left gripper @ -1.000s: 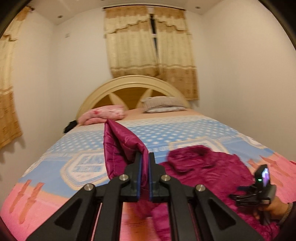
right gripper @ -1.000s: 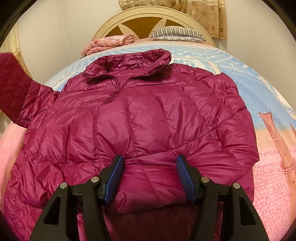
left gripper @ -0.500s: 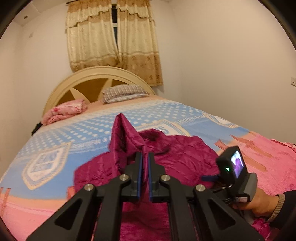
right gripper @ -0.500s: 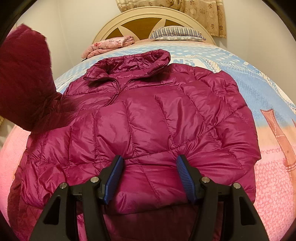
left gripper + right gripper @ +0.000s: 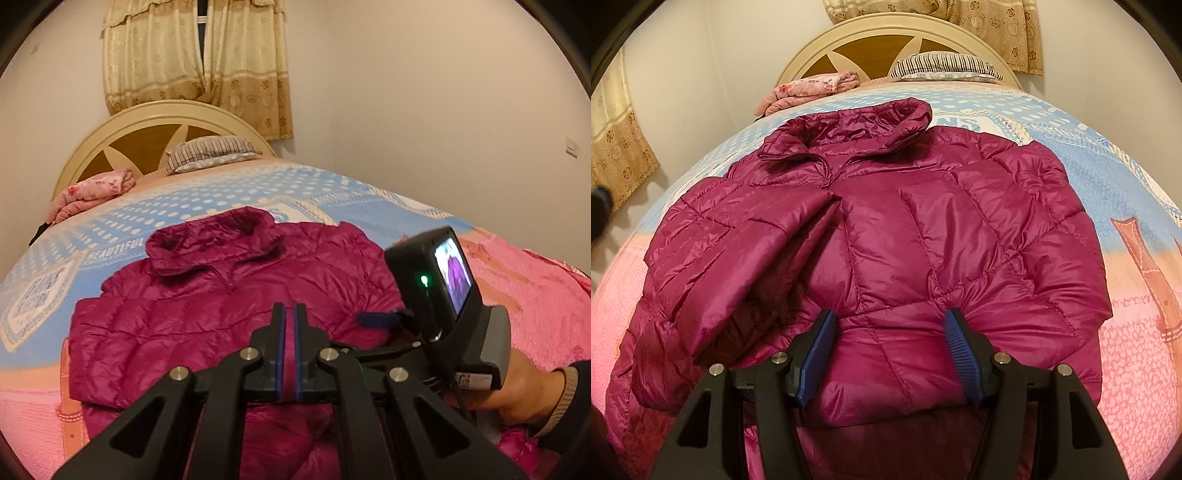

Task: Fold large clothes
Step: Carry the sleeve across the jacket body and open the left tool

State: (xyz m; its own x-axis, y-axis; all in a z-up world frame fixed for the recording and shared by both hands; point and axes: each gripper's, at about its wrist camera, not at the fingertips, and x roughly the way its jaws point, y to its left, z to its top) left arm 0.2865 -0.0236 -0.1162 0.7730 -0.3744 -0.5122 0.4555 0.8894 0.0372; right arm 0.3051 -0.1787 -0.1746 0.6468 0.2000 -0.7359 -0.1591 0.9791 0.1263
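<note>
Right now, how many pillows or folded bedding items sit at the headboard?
2: striped pillow at centre-right, folded pink floral quilt to its left. The jacket hides none of that end.

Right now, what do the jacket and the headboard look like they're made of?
Jacket: thin glossy synthetic shell, probably nylon or polyester, quilted and puffy, so likely padded; it shines and creases finely. Headboard: looks like painted cream wood framing brown panels, smooth semi-gloss; could be laminate.

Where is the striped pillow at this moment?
The striped pillow lies at the head of the bed, against the headboard, right of the folded pink blanket.
</note>
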